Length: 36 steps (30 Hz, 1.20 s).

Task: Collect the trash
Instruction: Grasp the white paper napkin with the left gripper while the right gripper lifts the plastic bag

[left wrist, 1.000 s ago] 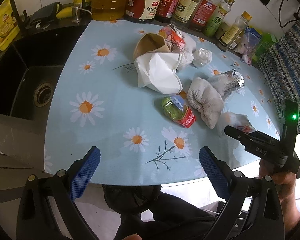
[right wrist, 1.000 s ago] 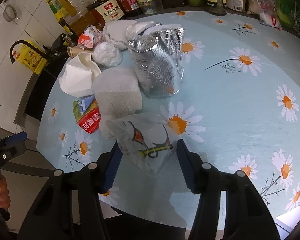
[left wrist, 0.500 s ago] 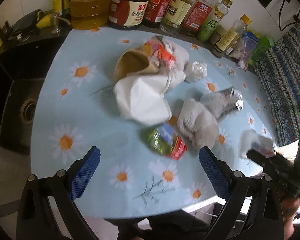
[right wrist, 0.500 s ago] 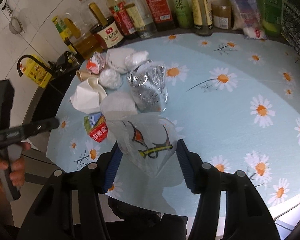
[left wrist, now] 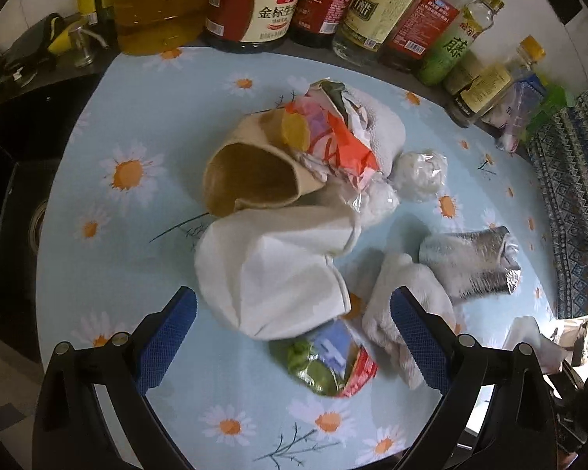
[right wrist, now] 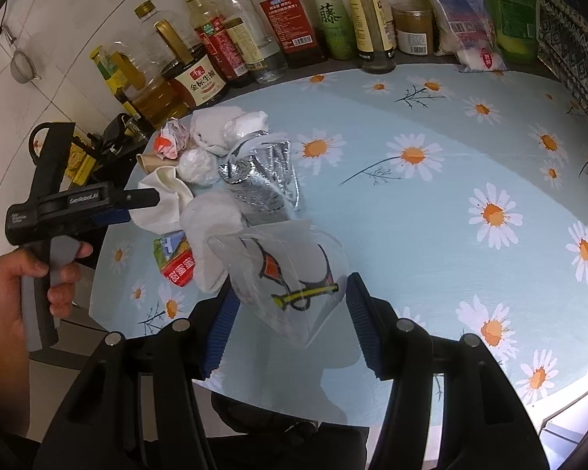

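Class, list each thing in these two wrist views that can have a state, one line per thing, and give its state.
Left gripper: open, nothing between the pads, above the white paper.
Right gripper: shut on the clear plastic bag.
White paper: crumpled, lying on the tablecloth.
Brown paper cup: tipped on its side, mouth open.
Silver foil bag: crumpled, lying flat.
Snack wrapper: crushed, lying flat.
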Available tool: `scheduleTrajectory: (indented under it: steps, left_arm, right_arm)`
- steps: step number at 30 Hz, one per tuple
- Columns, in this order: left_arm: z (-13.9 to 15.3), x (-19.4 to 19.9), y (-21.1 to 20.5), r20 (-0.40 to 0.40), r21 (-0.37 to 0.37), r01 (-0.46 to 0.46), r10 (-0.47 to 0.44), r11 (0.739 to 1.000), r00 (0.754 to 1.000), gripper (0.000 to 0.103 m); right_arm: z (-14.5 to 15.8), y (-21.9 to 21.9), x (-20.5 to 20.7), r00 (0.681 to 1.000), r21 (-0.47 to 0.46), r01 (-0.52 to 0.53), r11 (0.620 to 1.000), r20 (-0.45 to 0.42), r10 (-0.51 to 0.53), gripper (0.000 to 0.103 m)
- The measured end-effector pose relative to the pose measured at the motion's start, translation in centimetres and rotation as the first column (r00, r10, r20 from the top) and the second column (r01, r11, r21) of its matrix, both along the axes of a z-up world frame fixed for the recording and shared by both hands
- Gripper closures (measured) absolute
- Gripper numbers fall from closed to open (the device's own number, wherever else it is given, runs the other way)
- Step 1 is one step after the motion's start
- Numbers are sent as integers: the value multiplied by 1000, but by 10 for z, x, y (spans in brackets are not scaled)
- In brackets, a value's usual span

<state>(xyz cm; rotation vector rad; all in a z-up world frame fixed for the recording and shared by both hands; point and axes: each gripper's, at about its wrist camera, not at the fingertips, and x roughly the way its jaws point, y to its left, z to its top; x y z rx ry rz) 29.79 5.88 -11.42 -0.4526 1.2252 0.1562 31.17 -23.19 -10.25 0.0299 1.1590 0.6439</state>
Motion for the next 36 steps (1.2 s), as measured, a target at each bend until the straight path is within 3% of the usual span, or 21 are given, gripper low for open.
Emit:
scheduleTrajectory:
  steps: [9,11,14,27,36]
  left_arm:
    - [-13,15,7,-23,16,-34,34,999,999,8]
    - [-14,17,7,-25,27,-32,32,999,999,15]
    - [-17,18,7,-28,10,-36,36,999,999,35]
    - [-5,10,1,17,9,-21,21,1000,1000,36]
    - [19,-24,6,76,-14,-41,42,999,996,36]
  right_arm:
    - [-2,3,6,1000,2,-18,1000,-4,18,47]
    - [-2,4,7,1000,0,-23,1000,-6,23,47]
    - [-2,6,8,999,-2,-33,999,-8,33,47]
    - [7,17,7,997,-8,-79,997,7,79,47]
    - [18,35,-11,991,-6,-130,992,33,130,47]
